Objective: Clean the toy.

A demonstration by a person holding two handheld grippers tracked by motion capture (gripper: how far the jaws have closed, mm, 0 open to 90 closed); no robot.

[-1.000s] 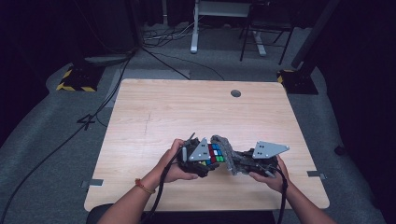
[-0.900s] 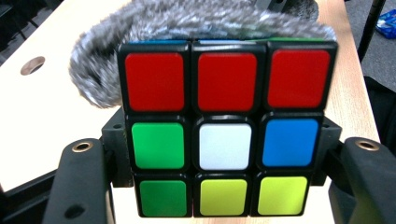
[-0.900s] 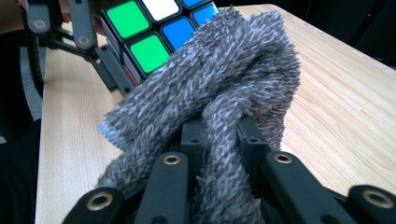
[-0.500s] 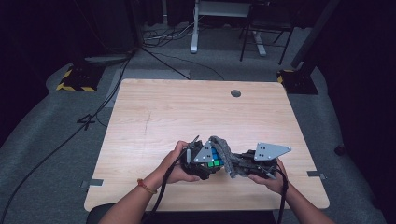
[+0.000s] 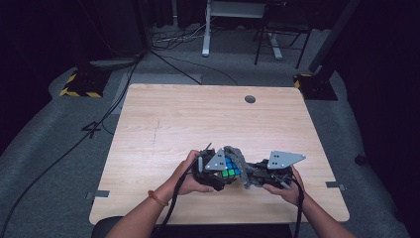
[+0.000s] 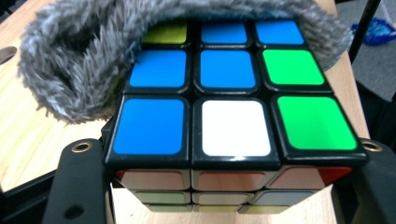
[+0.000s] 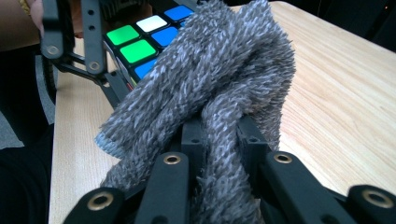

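Dark floor with cables surrounds the light wooden table, and both hands work near its front edge. Left gripper is clamped on a puzzle cube, which sits between its black jaws with blue, green and white squares facing up. Right gripper has its jaws closed on a grey fluffy cloth, and this cloth lies over the far edge of the cube.
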